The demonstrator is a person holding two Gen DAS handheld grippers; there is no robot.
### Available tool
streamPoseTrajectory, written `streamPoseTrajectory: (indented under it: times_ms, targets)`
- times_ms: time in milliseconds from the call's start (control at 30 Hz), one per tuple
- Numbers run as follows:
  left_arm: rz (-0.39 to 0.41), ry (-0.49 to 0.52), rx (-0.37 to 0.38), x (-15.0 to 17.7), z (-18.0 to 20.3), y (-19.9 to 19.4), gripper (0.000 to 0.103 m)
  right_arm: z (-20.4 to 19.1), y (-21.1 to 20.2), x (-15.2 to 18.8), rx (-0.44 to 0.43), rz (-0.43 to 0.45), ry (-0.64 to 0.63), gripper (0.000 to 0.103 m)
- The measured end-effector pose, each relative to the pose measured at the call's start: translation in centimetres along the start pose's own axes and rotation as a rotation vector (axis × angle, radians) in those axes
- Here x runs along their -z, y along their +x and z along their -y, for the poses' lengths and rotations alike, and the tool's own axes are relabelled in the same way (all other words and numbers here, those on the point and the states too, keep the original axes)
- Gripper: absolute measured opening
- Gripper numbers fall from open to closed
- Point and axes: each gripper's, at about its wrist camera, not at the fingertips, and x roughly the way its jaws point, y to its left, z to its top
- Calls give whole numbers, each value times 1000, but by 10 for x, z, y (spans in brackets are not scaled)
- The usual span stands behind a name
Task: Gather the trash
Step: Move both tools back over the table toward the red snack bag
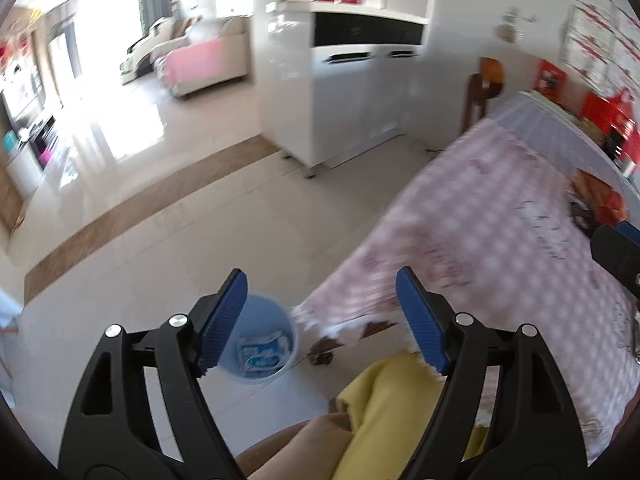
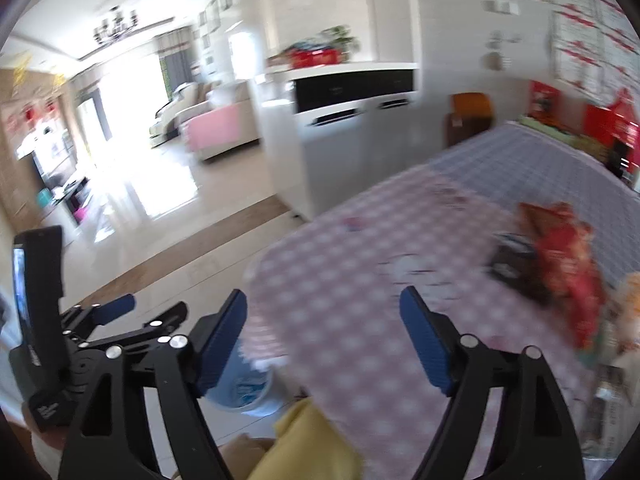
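Looking at what's left on the table (image 2: 360, 280), we've got both tongs empty and spread wide: the left gripper (image 1: 320, 320) hangs over the floor by the table edge with nothing between its blue pads (image 1: 224, 320), and the right gripper (image 2: 322, 336) sits over the checked tablecloth (image 2: 400, 248), jaws apart and clear of everything.

The trash we care about next is the red snack wrapper (image 2: 564, 264), lying on the cloth toward the right side of the table, well apart from the right gripper. It's crumpled, glossy red with some orange and yellow print, and a dark packet (image 2: 512, 264) sits right up against its left side. The frames are pretty blurry, so we can't tell whether those are two items or one.

Our guess on handling: it's thin foil or plastic film, so super light, floppy, and probably slick. No stiffness to speak of, and nothing to break. We'd pinch it on a raised crumpled fold near the middle rather than chasing a flat edge, since a flat corner would likely just slide on the cloth.

The blue bin (image 1: 262, 340) stands on the floor just beside the table's corner, and some bluish-white packaging (image 1: 260, 354) already lies inside it. So the drop spot is close, down to the left of the table.
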Motion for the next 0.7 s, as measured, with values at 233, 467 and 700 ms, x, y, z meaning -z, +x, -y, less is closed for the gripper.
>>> streamPoseTrajectory:
  times_ms: [233, 467, 700]
  targets:
    - [10, 101, 101, -14, 74, -1, 78, 87, -10, 10, 274, 40, 64, 82]
    - [-12, 174, 179, -18, 128, 6, 80, 148, 9, 20, 478, 7, 51, 82]
    - [-46, 214, 214, -21, 167, 19, 80, 167, 31, 20, 574, -32, 5, 50]
